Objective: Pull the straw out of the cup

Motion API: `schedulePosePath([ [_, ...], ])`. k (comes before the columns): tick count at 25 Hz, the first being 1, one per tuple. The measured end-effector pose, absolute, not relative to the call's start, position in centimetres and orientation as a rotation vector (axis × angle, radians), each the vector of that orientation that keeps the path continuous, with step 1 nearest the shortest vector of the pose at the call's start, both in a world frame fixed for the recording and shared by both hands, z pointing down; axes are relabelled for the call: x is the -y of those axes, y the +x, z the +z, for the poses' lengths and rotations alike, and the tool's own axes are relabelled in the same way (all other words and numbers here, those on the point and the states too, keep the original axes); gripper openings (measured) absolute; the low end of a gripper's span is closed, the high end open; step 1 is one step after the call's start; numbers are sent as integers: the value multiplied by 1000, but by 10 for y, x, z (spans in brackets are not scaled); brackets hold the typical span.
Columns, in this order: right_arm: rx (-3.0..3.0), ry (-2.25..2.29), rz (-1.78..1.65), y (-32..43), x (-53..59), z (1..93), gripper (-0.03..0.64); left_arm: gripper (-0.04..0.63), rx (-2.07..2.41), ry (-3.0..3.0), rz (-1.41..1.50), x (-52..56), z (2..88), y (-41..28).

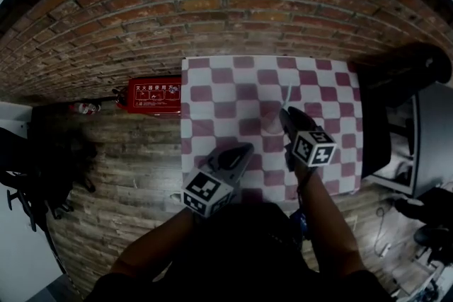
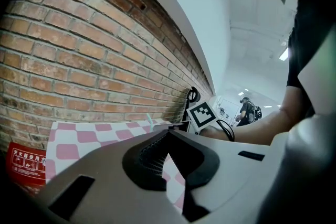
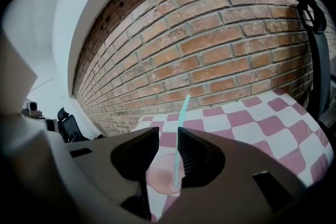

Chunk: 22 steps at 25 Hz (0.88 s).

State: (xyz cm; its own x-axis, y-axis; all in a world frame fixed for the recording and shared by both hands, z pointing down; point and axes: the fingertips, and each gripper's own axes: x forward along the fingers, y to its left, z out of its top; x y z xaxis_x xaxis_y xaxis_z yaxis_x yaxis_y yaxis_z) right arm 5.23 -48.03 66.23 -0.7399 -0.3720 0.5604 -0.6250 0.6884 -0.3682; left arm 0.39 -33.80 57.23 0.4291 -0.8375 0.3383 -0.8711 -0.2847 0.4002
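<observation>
kinda pale grey plastic left tongs [image 1: 246,148] and right tongs [image 1: 284,113], black ribbed pads [image 3: 191,150] inside, black-and-white marker cube [image 1: 313,147] on each, dark short-sleeved top [image 1: 241,247], thin black cord [image 2: 227,130] round the right wrist

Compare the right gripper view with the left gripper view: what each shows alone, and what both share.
Right gripper view only: the cup, between the right gripper's open jaws. Left gripper view only: a red box beside the table and the person's forearm. Both: the brick wall and the checked tablecloth.
</observation>
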Motion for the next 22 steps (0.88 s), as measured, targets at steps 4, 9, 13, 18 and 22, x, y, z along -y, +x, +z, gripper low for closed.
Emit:
schedulePosePath([
  [4, 2406, 781, 772, 54, 489, 677, 116, 8, 1437, 2145, 82, 339, 576, 3],
  [9, 2403, 750, 796, 47, 495, 688, 120, 8, 1438, 2136, 90, 339, 579, 4],
  [13, 2396, 722, 830, 42, 495, 701, 120, 8, 1448, 2121, 93, 338, 581, 1],
  [18, 2388, 747, 771, 42, 498, 701, 41, 8, 1455, 2113, 96, 333, 582, -3],
  [22, 2400, 754, 758, 48, 497, 700, 35, 8, 1462, 2116, 95, 329, 579, -6],
])
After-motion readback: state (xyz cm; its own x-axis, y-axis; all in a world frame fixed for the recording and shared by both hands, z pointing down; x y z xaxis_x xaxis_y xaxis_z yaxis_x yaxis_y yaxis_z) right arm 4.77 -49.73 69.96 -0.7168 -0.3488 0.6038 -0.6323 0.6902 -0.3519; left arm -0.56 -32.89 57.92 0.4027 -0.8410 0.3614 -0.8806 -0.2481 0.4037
